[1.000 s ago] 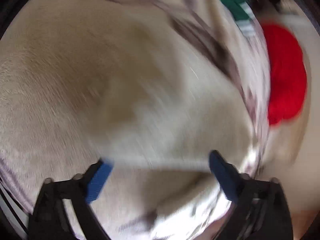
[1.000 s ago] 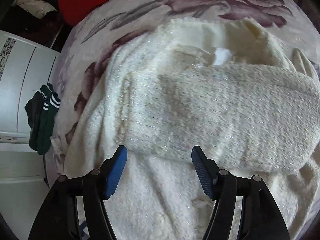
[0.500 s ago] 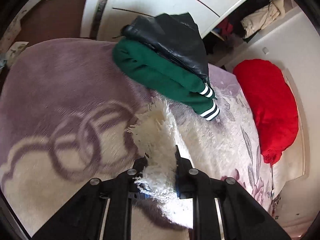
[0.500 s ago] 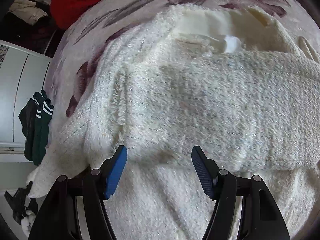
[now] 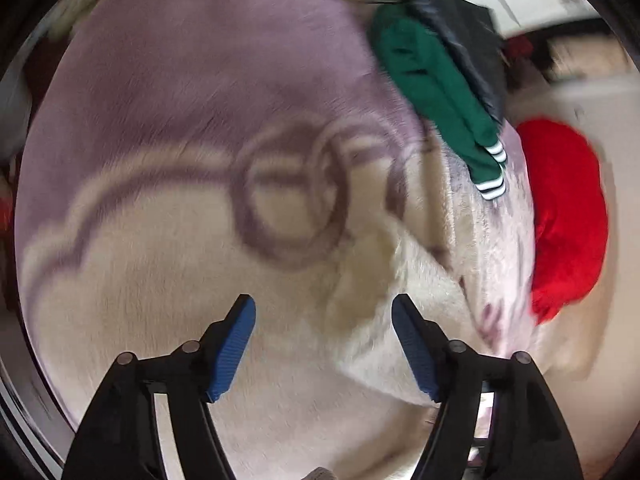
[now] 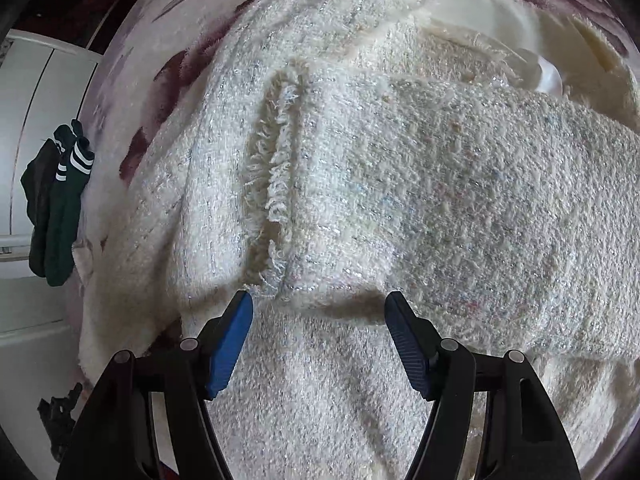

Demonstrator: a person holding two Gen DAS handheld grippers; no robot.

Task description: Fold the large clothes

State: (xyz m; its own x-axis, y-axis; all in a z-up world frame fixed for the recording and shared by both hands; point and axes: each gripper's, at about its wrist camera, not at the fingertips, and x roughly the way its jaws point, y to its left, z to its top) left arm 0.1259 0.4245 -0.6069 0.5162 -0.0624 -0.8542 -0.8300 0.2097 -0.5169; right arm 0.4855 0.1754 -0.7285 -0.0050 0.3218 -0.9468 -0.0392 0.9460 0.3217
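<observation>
Hovering over the cream sweater (image 6: 400, 200) spread on the bed's purple blanket (image 5: 180, 100): right gripper (image 6: 318, 316), jaws apart, empty. Left gripper (image 5: 322, 320) just reopened, holding nothing, above blanket near green garment (image 5: 436, 92).

open blanket (image 5: 160, 160), green garment (image 5: 436, 92) at edge

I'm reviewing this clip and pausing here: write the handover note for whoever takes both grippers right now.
Left gripper: jaws have just opened, nothing between them, over the purple-and-cream blanket.
Right gripper: open, empty, just short of the fringed cuff of the cream fuzzy garment.
Garment lies on the blanket, one sleeve laid across its body.
Green striped garment under a dark one sits at the blanket's far edge; red item off to the side.
Done: sleeve folded in. Left: remaining folds, judging by the loose spread.
</observation>
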